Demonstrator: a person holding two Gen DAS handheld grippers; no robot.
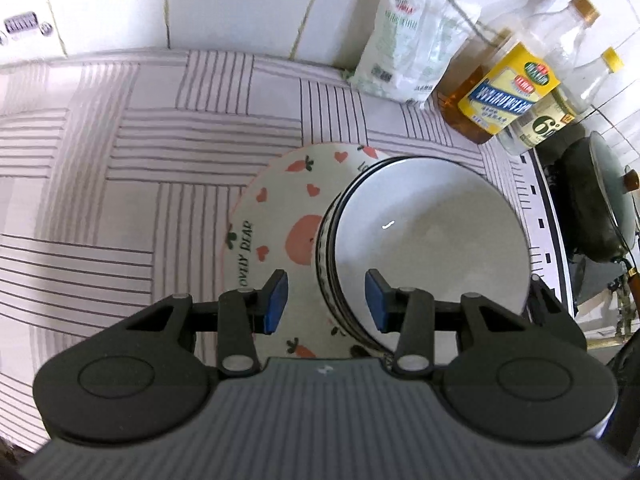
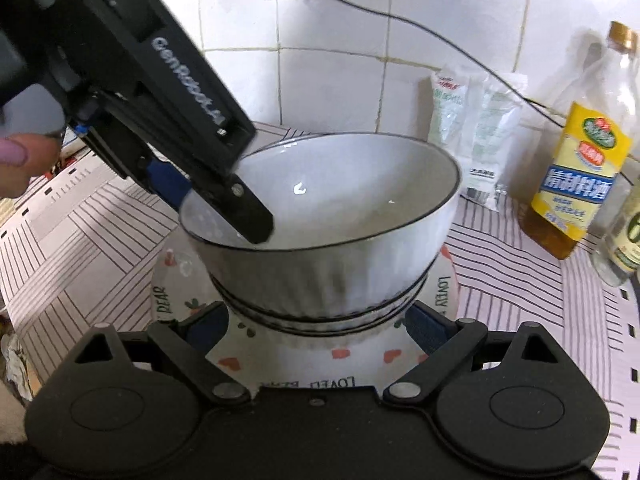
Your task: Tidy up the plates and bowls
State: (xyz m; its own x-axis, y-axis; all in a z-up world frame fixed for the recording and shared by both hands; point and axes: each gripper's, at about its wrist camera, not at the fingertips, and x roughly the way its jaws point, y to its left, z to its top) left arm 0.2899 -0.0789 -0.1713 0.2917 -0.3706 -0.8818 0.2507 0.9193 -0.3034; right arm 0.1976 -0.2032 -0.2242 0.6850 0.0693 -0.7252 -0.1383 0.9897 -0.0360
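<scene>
Left wrist view looks down on a stack of white bowls (image 1: pixel 432 232), smooth and glossy inside, dark-rimmed, with ribbed outer walls, sitting on a round plate (image 1: pixel 276 208) printed with peach faces, carrots and hearts and the words "LOVELY DEAR". The plate lies on a cloth (image 1: pixel 120 168) of pink-white squares crossed by dark stripes. The left gripper (image 1: pixel 326 300) has its blue pads apart, astride the stack's rim at 6 o'clock; whether they touch it I cannot tell. At 1 o'clock a white plastic bag (image 1: pixel 404 48) with green print leans on the tiled wall (image 1: pixel 240 0), and at 2 o'clock stands an amber bottle (image 1: pixel 504 88) with a yellow label in Chinese characters, beside a clear bottle (image 1: pixel 540 124) marked "6". A dark pan (image 1: pixel 592 200) sits at 3 o'clock.

Right wrist view shows the top bowl's (image 2: pixel 340 200) round opening centre frame, the left gripper's body lettered "GenRobot" reaching in from 10 o'clock, a fingertip (image 2: pixel 20 156) beside it. The right gripper (image 2: pixel 316 324) holds its fingers wide apart at 6 o'clock, clear of the stack's base, over the plate
</scene>
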